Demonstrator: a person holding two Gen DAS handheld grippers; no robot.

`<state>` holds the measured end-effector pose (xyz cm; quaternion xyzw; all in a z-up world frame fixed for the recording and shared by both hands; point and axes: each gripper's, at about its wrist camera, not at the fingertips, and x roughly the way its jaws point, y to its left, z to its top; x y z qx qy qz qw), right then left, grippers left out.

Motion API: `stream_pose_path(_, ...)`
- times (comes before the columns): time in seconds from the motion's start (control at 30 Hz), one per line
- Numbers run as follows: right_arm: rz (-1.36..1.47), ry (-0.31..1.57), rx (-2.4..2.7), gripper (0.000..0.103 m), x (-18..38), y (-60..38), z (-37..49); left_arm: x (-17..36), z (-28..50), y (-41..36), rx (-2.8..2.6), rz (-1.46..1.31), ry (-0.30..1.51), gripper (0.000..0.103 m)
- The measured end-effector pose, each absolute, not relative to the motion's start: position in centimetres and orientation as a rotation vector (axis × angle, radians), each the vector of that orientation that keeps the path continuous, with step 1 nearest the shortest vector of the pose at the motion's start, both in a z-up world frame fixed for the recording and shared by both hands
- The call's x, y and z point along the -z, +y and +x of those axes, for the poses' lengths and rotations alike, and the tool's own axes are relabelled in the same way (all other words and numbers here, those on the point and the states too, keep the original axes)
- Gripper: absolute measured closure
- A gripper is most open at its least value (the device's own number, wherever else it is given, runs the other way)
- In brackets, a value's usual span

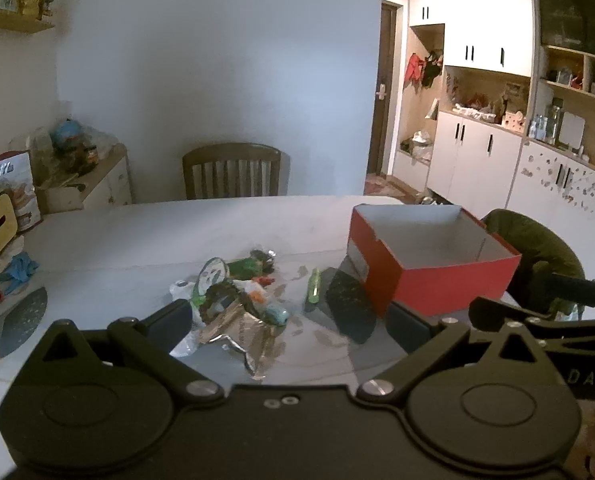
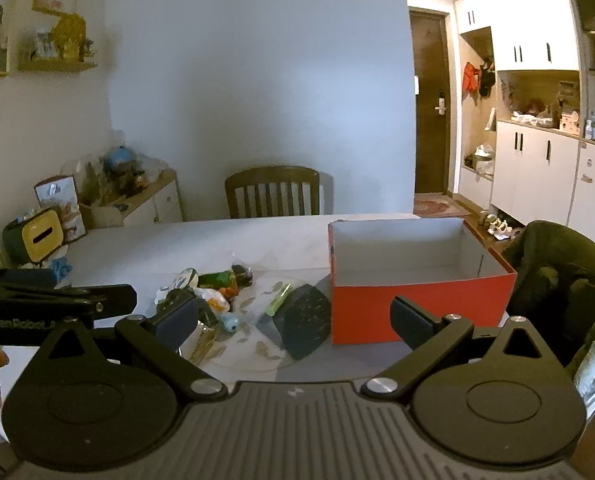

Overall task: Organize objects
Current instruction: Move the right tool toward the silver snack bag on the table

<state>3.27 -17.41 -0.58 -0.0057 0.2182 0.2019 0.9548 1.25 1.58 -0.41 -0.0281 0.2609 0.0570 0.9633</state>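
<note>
left claw [image 1: 293, 320] spread, empty | right claw [image 2: 293, 320] spread, empty | clutter pile [image 1: 237, 300] mid-table [image 1: 137, 232], loose | red box [image 1: 429, 256] open toward right edge, likely the bin

Red box [image 1: 437, 276], open on top, white and empty inside, standing upright on the right of the worktop [image 1: 137, 232]. Just left of it, dark flat pad [image 1: 349, 304] leaning against box. Green pen [image 1: 312, 286] lying beside pad. Further left, messy pile [image 1: 233, 296]: round tag, green toy, blue bit, crinkly foil.
</note>
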Motion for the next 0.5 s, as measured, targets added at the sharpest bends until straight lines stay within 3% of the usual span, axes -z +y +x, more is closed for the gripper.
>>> stream_pose_path(0.5, -0.072, 0.495, -0.43, 0.0, 1.7, -10.7, 7.2, 3.1, 6.5, 8.8, -0.086, -0.154, 0.595, 0.001)
